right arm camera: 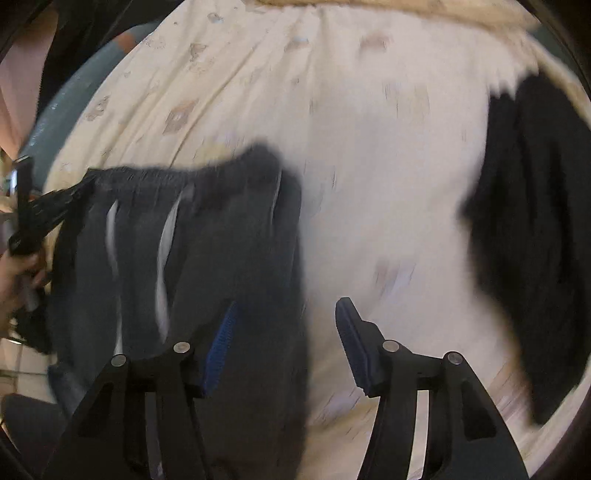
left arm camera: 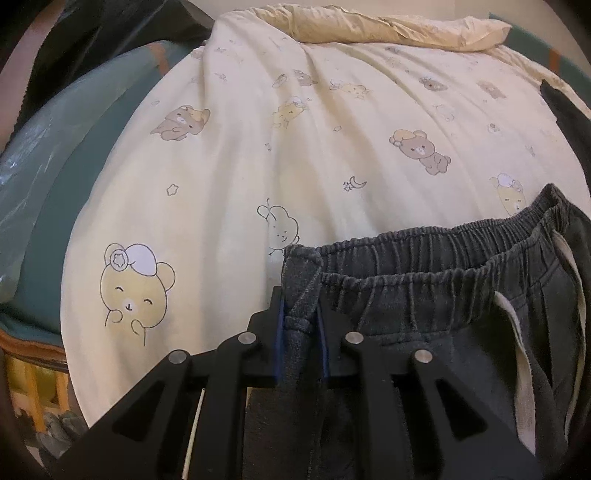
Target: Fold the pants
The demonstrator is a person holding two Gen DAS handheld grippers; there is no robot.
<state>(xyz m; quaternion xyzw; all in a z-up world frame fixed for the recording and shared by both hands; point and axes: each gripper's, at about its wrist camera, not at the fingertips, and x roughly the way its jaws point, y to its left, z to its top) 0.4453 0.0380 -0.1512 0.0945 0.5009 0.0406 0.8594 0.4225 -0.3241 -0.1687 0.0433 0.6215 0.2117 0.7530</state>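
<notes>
Dark grey pants (left arm camera: 424, 295) with an elastic waistband and white drawstrings (left arm camera: 521, 350) hang in front of a cream bear-print bed cover (left arm camera: 258, 147). My left gripper (left arm camera: 300, 295) is shut on the left corner of the waistband, its blue pads pressing the bunched cloth. In the blurred right wrist view the pants (right arm camera: 221, 229) hang at the left. My right gripper (right arm camera: 286, 317) stands open, with the right edge of the pants in the gap and neither pad pressing on it. The left gripper (right arm camera: 51, 210) and the hand (right arm camera: 18, 280) holding it show at the far left.
A black garment (right arm camera: 535, 240) lies on the bed cover at the right, seen also as a dark edge (left arm camera: 561, 107). A rolled cream quilt (left arm camera: 369, 26) lies along the far end. The plastic-wrapped teal mattress side (left arm camera: 48, 206) runs down the left.
</notes>
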